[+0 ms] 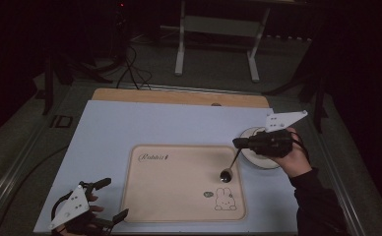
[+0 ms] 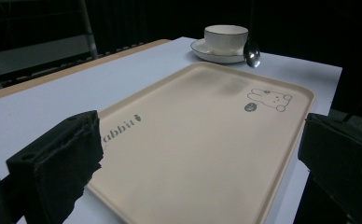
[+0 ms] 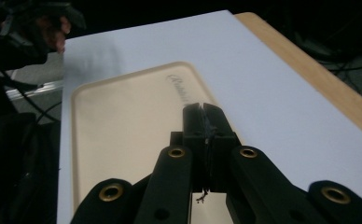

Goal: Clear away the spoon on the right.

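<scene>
The right gripper [image 1: 237, 143] is clamped on the upper end of a metal spoon [image 1: 230, 165]. In the right gripper view its jaws meet with almost no gap, and the thin handle between them is hard to make out. In the high view the spoon hangs steeply from the jaws, bowl downward, with the bowl over the right part of the beige tray [image 1: 179, 216], just above the printed rabbit [image 1: 225, 199]. Whether the bowl touches the tray surface cannot be determined.

The left gripper [image 1: 112, 199] rests at the near left corner of the white mat [image 1: 110, 128], jaws spread wide and empty, facing across the tray.

Handling properties, as judged:
- The spoon is light, rigid and smooth. A polished handle is likely to pivot or slide between flat pads.
- The present hold sits at the handle tip, so the bowl probably swings with any wrist rotation. A hold nearer mid-handle would give firmer control.
- The spoon is not fragile. The cup [image 2: 226, 38] and saucer [image 2: 202, 49] beside the tray's far right corner are; keep the bowl clear of the rims.
- The tray surface is probably slick, so the spoon may slide when laid down.
</scene>
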`<state>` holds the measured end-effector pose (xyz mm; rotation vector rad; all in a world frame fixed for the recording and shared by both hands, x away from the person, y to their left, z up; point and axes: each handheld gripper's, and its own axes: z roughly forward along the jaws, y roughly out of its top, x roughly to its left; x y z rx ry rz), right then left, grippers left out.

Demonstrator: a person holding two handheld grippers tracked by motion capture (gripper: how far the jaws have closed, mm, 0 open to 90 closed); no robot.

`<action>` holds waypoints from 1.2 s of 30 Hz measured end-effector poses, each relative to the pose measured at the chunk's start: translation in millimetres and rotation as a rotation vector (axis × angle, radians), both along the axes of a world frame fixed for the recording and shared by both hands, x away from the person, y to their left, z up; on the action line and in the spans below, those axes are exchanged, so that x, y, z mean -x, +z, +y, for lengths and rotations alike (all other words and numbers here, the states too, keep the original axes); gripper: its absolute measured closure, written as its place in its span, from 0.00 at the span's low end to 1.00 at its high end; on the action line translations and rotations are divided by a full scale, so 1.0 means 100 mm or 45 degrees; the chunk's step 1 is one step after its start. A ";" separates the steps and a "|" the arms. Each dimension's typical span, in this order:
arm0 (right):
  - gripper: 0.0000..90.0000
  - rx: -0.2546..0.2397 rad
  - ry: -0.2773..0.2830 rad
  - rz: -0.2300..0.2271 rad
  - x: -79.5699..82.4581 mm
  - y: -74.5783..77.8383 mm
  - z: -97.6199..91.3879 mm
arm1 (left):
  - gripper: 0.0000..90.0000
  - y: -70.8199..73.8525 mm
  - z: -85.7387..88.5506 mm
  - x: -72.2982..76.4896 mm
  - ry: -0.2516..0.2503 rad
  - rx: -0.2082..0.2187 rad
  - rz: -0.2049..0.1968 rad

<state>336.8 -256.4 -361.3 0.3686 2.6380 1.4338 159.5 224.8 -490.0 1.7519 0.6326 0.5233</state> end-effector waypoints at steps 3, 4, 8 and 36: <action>0.99 0.001 0.030 0.021 0.01 -0.06 0.06 | 0.00 0.00 0.00 0.00 0.000 0.000 0.000; 0.99 0.004 0.044 0.025 0.02 -0.08 0.09 | 0.00 0.00 0.00 0.00 0.000 0.000 0.000; 0.99 0.002 0.083 0.045 0.03 -0.12 0.16 | 0.00 0.00 0.00 0.00 -0.002 -0.002 0.000; 0.99 0.042 0.300 0.143 0.10 -0.46 0.76 | 0.00 0.00 0.00 0.00 -0.007 -0.006 -0.001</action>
